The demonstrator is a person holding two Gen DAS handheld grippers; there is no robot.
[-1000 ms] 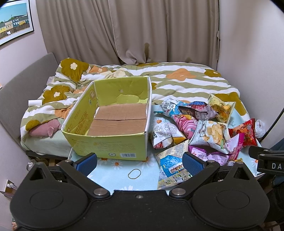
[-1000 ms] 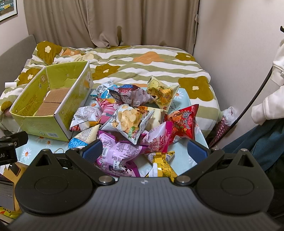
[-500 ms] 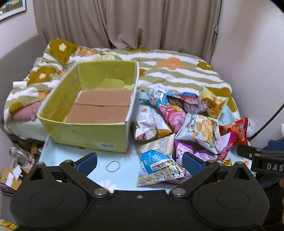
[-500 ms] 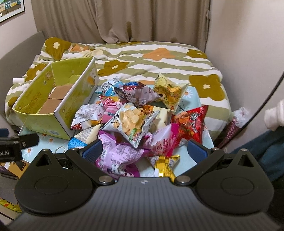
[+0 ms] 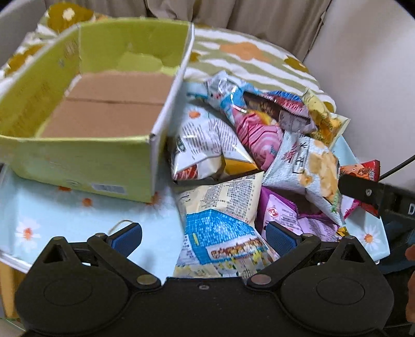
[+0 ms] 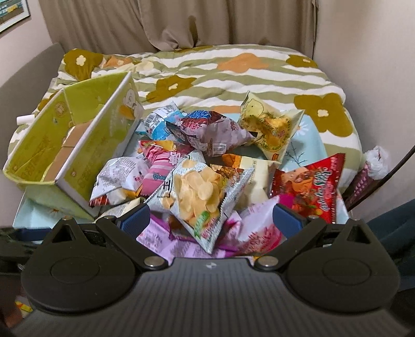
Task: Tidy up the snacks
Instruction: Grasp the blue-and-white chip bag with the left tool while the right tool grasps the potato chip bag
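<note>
Nearby, both the left gripper (image 5: 203,237) and right gripper (image 6: 211,219) gape over a daisy-print table (image 5: 77,220) beside a bed (image 6: 233,75).

A bed (image 6: 233,75) lies beyond the bench (image 5: 64,217), covered by a quilt striped green and white with olive and orange flowers. Beige curtains (image 6: 181,23) hang behind it, reaching down to the quilt. A framed picture (image 6: 13,15) hangs on the wall at the upper left. A thin rubber band (image 5: 120,224) lies on the pale blue, daisy-printed bench cloth.
</note>
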